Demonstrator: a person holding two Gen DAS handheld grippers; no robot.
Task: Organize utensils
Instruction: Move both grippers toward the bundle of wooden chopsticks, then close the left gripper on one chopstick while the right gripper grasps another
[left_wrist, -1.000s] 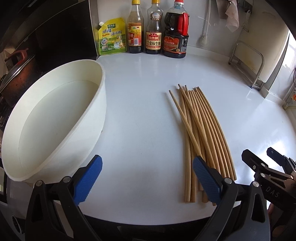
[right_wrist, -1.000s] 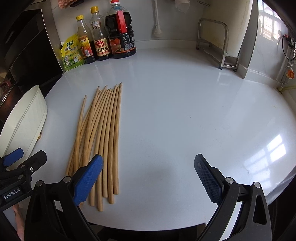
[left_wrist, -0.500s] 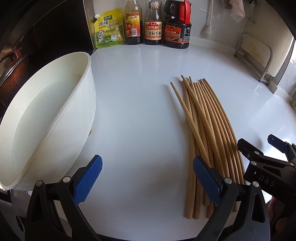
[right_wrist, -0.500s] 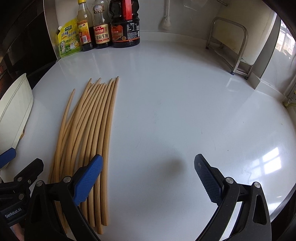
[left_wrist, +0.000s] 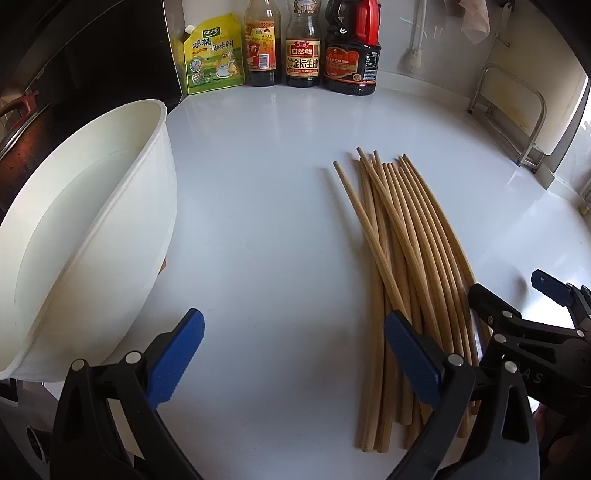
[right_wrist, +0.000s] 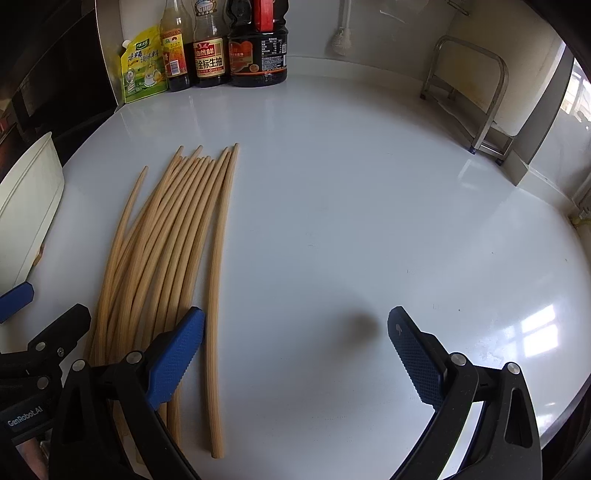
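Several wooden chopsticks (left_wrist: 402, 243) lie in a loose bundle on the white counter (left_wrist: 266, 206), tips pointing to the back. The same chopsticks (right_wrist: 173, 236) fill the left half of the right wrist view. A large white bowl (left_wrist: 96, 229) lies tipped on its side at the left; only its edge shows in the right wrist view, the bowl (right_wrist: 26, 206). My left gripper (left_wrist: 295, 356) is open and empty, its right pad over the bundle's near ends. My right gripper (right_wrist: 295, 354) is open and empty, its left pad above the bundle's right side.
A yellow-green seasoning pouch (left_wrist: 212, 55) and three dark sauce bottles (left_wrist: 301, 48) stand along the back wall. A metal rack (left_wrist: 517, 110) stands at the back right. The right gripper (left_wrist: 524, 325) shows at the left view's right edge.
Both grippers have moved forward and lower toward the counter, so the chopsticks and bottles look bigger. Nothing was grasped; both stayed open.
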